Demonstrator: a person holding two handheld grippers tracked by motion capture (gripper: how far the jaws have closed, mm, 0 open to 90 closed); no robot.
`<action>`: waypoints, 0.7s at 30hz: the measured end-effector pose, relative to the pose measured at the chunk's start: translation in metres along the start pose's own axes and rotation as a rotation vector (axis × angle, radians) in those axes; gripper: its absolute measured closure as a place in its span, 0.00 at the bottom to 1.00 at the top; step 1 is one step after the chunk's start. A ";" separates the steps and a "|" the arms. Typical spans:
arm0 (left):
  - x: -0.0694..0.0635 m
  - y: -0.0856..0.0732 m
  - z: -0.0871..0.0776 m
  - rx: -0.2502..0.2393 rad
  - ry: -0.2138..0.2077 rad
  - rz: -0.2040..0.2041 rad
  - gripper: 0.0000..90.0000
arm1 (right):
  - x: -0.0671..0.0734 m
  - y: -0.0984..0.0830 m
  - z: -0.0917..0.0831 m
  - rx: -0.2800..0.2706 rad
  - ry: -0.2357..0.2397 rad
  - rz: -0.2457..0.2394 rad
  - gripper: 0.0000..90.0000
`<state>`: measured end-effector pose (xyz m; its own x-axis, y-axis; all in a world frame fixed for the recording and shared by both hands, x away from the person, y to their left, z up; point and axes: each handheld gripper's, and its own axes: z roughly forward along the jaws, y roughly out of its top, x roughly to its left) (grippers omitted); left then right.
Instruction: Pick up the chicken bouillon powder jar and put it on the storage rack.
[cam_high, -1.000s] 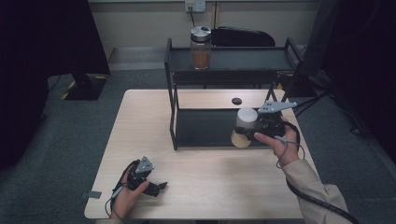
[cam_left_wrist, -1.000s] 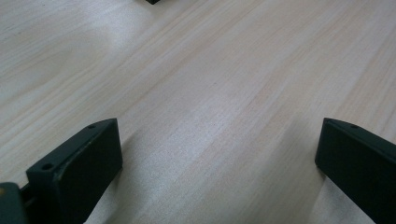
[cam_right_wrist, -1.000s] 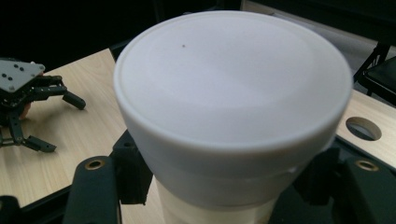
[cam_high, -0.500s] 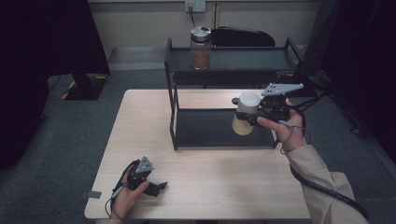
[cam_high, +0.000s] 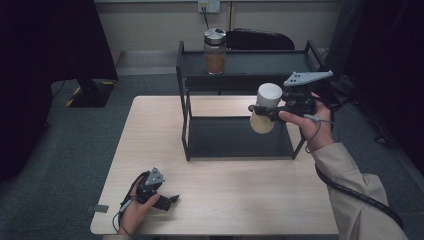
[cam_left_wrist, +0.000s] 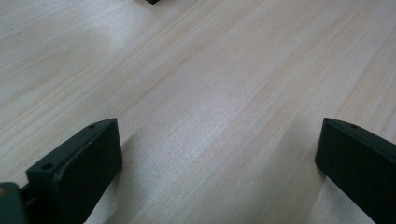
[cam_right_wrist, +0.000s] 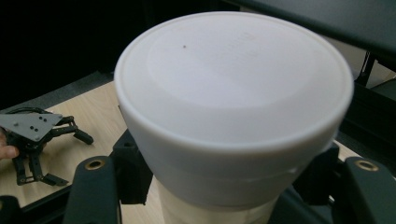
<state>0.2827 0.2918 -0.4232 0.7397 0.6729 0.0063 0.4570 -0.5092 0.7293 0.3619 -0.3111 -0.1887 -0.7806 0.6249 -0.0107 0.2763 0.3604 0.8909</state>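
A jar (cam_high: 264, 109) with a white lid and pale contents hangs in the air in front of the black two-tier rack (cam_high: 184, 102), about level with its top shelf. My right gripper (cam_high: 262, 114) is shut on the jar's body just below the lid. In the right gripper view the white lid (cam_right_wrist: 232, 84) looms close, with both jaws pressed against the jar's sides. My left gripper (cam_high: 168, 202) rests on the wooden table (cam_high: 160, 135) near its front left edge. Its jaws stand wide apart over bare wood (cam_left_wrist: 217, 140) with nothing between them.
A glass jar of brown contents (cam_high: 215, 50) with a metal lid stands on the rack's top shelf at the left. A black bag (cam_high: 262, 39) lies behind the rack. Dark floor surrounds the table. The left gripper (cam_right_wrist: 33, 135) appears far off in the right gripper view.
My right gripper has risen with the jar, from beside the rack's lower shelf up to the height of the top shelf. The left gripper has stayed put.
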 end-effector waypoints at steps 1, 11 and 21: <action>0.000 0.000 0.000 0.000 0.000 0.000 0.00 | 0.000 0.002 -0.001 -0.001 0.000 -0.002 0.38; 0.000 0.000 0.000 0.002 -0.001 0.000 0.00 | -0.001 0.021 -0.012 0.010 -0.005 -0.014 0.38; 0.000 0.000 0.000 0.001 -0.001 0.000 0.00 | -0.001 0.044 -0.023 0.000 -0.028 -0.028 0.38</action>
<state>0.2829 0.2919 -0.4230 0.7401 0.6725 0.0060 0.4575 -0.5100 0.7284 0.3622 -0.3121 -0.1393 -0.7719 0.6340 -0.0484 0.2547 0.3780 0.8901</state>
